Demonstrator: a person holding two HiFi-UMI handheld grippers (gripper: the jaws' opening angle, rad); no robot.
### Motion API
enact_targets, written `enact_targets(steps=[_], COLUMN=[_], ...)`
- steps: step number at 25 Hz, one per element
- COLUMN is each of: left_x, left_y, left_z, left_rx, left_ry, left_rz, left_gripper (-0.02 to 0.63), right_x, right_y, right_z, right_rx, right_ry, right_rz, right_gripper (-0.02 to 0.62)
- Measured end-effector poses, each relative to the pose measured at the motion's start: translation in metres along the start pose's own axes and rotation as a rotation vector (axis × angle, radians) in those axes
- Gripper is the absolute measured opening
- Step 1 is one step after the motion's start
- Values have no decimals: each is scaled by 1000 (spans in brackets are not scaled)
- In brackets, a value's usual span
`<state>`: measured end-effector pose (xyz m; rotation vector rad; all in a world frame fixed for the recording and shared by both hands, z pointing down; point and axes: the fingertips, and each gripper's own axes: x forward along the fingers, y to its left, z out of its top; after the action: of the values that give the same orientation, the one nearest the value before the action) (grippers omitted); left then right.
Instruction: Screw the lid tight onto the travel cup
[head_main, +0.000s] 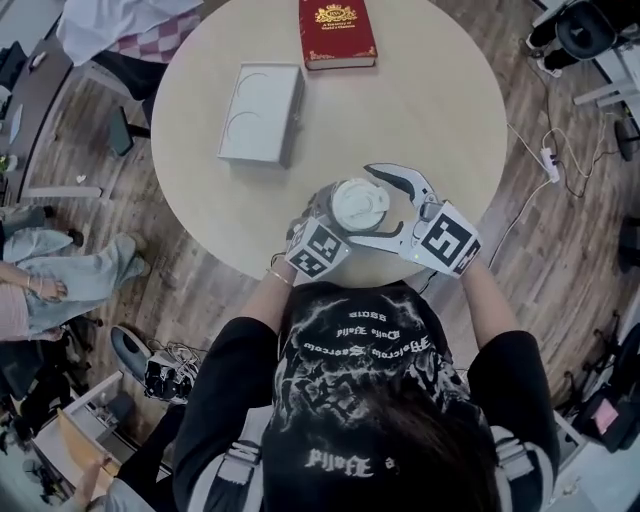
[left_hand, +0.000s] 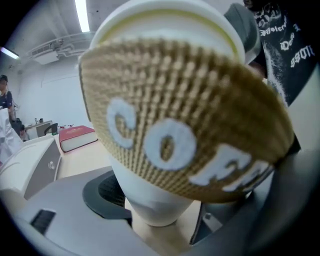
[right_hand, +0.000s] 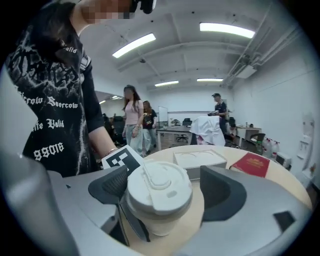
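The travel cup stands near the round table's front edge. It is white, with a woven tan sleeve bearing white letters. My left gripper is shut on the cup's lower body, and the cup fills most of the left gripper view. In the head view the left gripper sits just left of the cup, its jaws mostly hidden. The white lid sits on top of the cup, also seen as lid. My right gripper stands open around the lid; its left pad is close, the right pad apart.
On the beige table lie a white moulded box at the left middle and a red book at the far edge. Chairs and a seated person are off the table's left; cables run on the floor at right.
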<state>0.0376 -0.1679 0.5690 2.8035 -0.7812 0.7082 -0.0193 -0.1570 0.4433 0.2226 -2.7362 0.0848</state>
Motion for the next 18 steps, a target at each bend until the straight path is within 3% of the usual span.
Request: enact_targets(steps=[3,4,6,9,13,18], left_x=[0,-1,-2,-2,0,1], left_y=[-1,-1,0,1,3,5], left_z=[-1,-1,-1,-1,-3,-5], left_rx=[15,15,9,4,-9,-24], left_ry=[11,11,10,17,29,39], left_rz=[-25,-29,-28,-7,28,60], left_gripper=[407,407,407,407,407,407], right_x=[9,12,15,12,11,11], right_y=[5,8,12,9,4,0], right_z=[1,2,3,3,4,3], right_rx=[-82,-88,-84,-69,19,47], right_ry=[73,93,105,73,-27,-57], right_rz=[163,208,234,162,-15,-156], right_gripper=[449,418,400,393,387,387])
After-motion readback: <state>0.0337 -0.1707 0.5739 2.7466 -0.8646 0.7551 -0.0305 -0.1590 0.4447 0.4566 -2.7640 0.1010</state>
